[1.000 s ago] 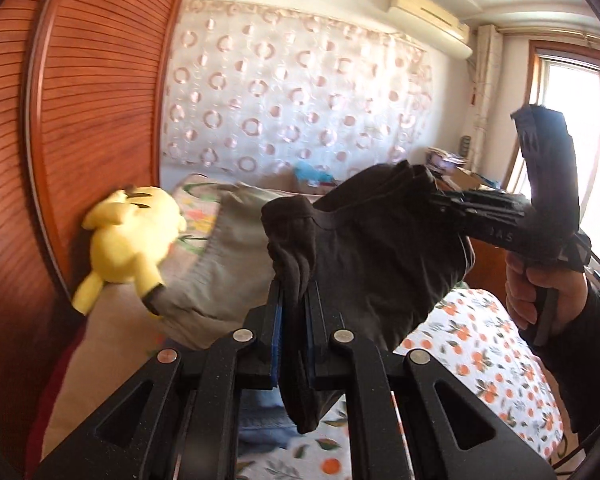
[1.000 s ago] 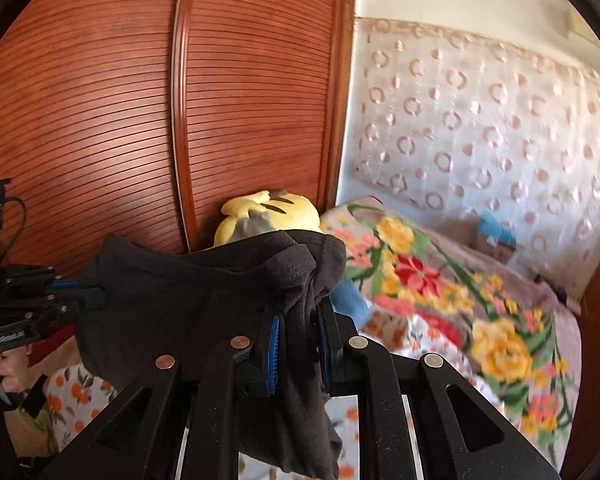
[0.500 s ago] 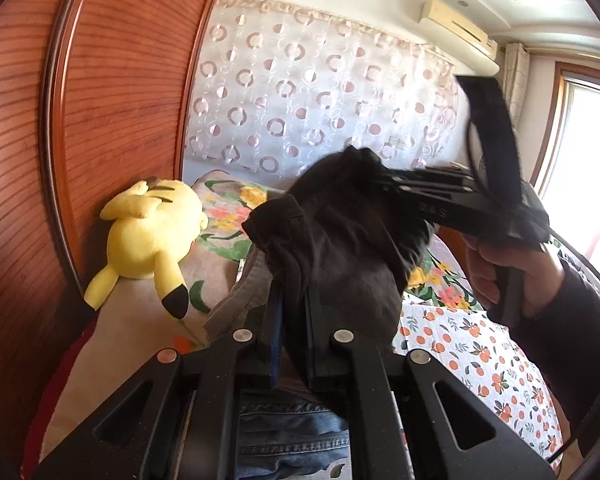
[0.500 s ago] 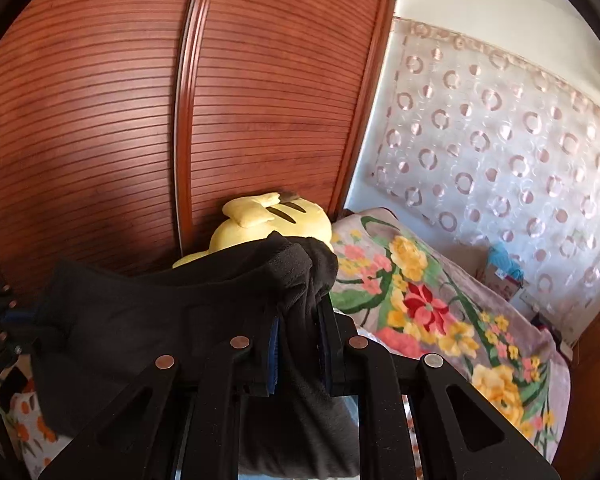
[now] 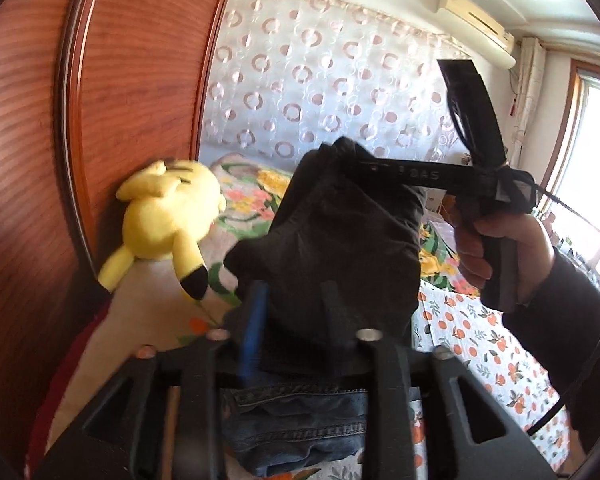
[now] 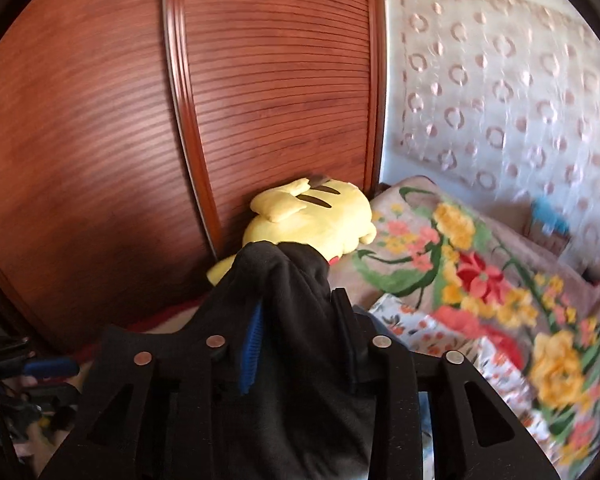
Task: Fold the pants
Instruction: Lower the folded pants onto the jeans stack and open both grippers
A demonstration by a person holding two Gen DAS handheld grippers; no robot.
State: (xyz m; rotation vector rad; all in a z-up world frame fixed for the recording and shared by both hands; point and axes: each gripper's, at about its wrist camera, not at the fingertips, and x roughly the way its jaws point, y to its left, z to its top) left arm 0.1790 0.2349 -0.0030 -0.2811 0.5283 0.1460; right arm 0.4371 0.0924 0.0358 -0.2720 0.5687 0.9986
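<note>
Mostly hidden: bed (image 5: 496,344) under black pants (image 5: 340,240), jeans (image 5: 300,428) cut off behind left hand-held gripper (image 5: 294,308). Pants bunched above jeans, between both sets of jaws. Left jaws opening, cloth loose between blue pad and dark finger. Right hand-held gripper (image 6: 300,316) likewise opening, pants draped through its gap, covering part of plush (image 6: 320,216). Blurred white lettering on right gripper's side in left view, unreadable. Hand (image 5: 496,248) gripping its handle.
</note>
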